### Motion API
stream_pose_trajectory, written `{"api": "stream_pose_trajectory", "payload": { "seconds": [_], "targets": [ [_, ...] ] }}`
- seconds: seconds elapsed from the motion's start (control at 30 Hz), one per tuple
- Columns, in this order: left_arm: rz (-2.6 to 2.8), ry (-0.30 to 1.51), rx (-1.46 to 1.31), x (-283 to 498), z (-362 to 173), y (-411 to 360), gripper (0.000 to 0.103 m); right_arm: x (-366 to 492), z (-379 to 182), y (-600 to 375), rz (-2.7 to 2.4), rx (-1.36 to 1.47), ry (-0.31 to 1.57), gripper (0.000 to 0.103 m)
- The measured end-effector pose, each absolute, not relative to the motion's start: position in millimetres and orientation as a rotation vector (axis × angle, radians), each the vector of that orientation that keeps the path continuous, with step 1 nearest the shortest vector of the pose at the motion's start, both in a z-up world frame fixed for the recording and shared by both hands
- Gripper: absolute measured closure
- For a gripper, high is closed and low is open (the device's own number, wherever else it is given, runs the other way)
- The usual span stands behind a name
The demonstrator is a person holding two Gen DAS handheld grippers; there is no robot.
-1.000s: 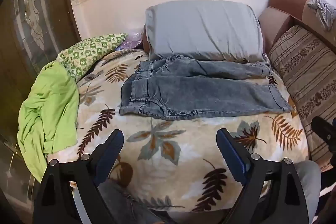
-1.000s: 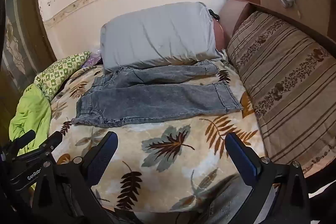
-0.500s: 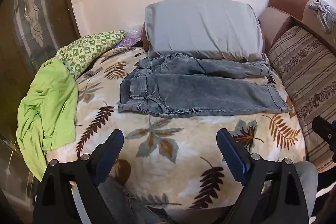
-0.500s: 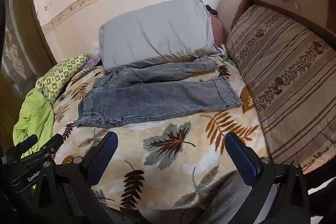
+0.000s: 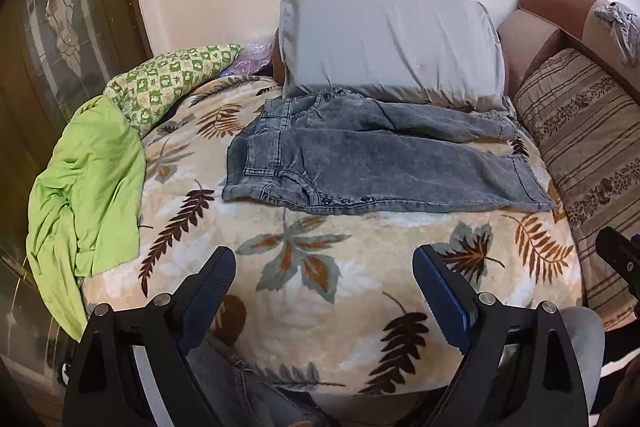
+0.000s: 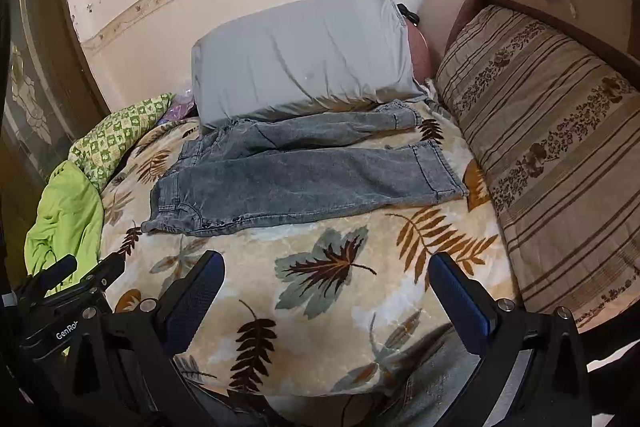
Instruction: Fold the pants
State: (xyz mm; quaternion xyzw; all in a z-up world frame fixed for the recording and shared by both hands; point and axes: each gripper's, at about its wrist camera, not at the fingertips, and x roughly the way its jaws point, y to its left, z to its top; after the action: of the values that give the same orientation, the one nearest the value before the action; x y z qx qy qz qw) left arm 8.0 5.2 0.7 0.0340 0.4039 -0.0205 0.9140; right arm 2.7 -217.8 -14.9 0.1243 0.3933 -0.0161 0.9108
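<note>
Grey washed jeans (image 5: 372, 163) lie spread on the leaf-print blanket (image 5: 320, 287), waist to the left, legs to the right, the far leg against a grey pillow. They also show in the right wrist view (image 6: 304, 179). My left gripper (image 5: 324, 263) is open and empty, held above the blanket short of the jeans' near edge. My right gripper (image 6: 326, 271) is open and empty, also short of the jeans. Part of the right gripper shows at the right edge of the left wrist view (image 5: 620, 259); the left gripper shows at lower left in the right wrist view (image 6: 68, 291).
A grey pillow (image 5: 392, 43) leans on the wall behind the jeans. A striped cushion (image 6: 552, 147) lines the right side. A green cloth (image 5: 84, 179) and a green checked pillow (image 5: 168, 83) lie at the left. A wooden door (image 5: 48, 27) stands far left.
Both grippers have moved slightly forward and lower toward the bed; the jeans look a little closer. The jeans have not moved and both grippers stay open.
</note>
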Motion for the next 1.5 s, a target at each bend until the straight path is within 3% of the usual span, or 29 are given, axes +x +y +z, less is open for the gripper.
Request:
{"api": "stream_pose_trajectory", "payload": {
  "seconds": [0.4, 1.27, 1.5],
  "targets": [
    [-0.055, 0.952, 0.003, 40, -36, 24, 0.013, 11, -29, -226, -0.033, 0.28, 0.833, 0.001],
    [-0.069, 0.963, 0.007, 56, -61, 16, 0.013, 46, -45, -214, 0.009, 0.235, 0.826, 0.001],
    [-0.088, 1.008, 0.002, 112, -70, 9, 0.013, 78, -58, -213, 0.025, 0.23, 0.859, 0.002]
  ]
}}
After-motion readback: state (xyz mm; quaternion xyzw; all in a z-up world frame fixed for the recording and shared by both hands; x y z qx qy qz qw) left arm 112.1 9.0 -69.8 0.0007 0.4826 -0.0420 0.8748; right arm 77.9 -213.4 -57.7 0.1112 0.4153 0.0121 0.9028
